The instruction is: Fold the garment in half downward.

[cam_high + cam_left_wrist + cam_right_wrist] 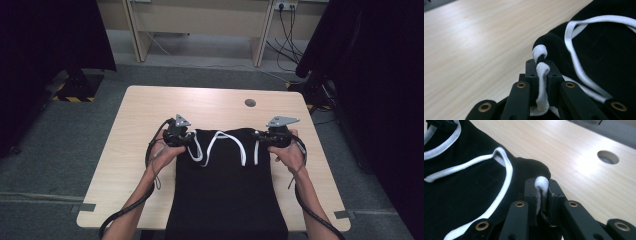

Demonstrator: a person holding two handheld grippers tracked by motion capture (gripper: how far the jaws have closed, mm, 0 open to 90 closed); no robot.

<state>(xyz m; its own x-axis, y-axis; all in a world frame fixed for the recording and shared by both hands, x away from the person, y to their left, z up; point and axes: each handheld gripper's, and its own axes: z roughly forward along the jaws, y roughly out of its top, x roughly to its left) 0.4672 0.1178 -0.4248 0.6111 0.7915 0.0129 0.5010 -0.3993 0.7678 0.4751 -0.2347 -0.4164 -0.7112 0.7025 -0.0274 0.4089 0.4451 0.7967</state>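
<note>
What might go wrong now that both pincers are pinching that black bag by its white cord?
The left gripper and right gripper clamp only thin white cord, so it may slip free. The black bag overhangs the table edge and might slide off. Loose cord loops could snag.

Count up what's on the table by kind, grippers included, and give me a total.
Black garment: 1
White cord: 1
Grippers, left gripper and right gripper, each shut on the white cord: 2
Total: 4
</note>
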